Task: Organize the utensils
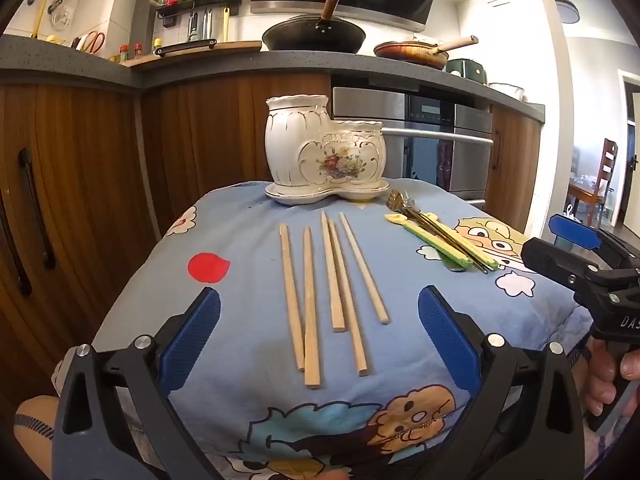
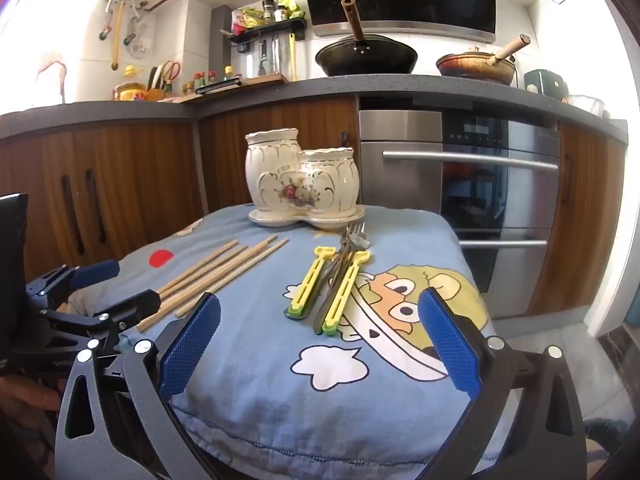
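Observation:
A white ceramic two-pot utensil holder (image 1: 324, 152) (image 2: 300, 178) stands on its saucer at the far side of a blue cartoon cloth (image 1: 240, 280). Several wooden chopsticks (image 1: 332, 280) (image 2: 224, 272) lie side by side in front of it. To their right lie yellow-green handled utensils and metal forks (image 1: 444, 240) (image 2: 336, 280). My left gripper (image 1: 320, 336) is open and empty, just short of the chopsticks' near ends. My right gripper (image 2: 320, 340) is open and empty, just short of the yellow utensils. Each gripper shows at the edge of the other's view.
The cloth (image 2: 320, 400) covers a small raised surface with drop-offs on all sides. Behind are wooden cabinets (image 1: 80, 180), a steel oven (image 2: 480, 184), and a counter with a black wok (image 1: 316, 32) and a pan (image 2: 476, 64).

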Motion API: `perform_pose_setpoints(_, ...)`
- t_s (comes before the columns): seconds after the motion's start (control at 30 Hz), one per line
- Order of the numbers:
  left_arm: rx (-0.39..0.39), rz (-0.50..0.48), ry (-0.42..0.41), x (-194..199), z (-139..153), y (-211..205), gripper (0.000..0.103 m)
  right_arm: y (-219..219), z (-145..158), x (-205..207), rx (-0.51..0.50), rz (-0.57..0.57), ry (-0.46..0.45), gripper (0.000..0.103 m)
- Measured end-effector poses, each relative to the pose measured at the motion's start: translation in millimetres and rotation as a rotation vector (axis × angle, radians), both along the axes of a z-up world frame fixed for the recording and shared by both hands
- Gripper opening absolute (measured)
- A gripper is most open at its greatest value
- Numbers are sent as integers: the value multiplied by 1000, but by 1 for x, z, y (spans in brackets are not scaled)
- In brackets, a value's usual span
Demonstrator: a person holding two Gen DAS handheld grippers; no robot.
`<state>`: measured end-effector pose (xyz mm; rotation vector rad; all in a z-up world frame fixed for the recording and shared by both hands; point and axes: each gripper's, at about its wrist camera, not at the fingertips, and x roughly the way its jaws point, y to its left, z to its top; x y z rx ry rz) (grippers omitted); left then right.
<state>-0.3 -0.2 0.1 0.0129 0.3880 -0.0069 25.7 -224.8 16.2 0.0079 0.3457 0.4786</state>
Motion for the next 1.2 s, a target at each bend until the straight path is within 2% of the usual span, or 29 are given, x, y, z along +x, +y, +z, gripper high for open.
perform_pose_setpoints(0.17, -16, 0, 7, 1, -1, 7, 98, 0, 0, 0, -4, 0, -1, 98)
perform_pose_setpoints(0.43, 18, -7, 7, 1, -1, -1, 98, 0, 0, 1, -5, 1, -3, 98)
perform_pose_setpoints(1.2, 12, -10, 20, 4, -4, -4, 98, 1, -2, 2, 0, 4, 3, 98)
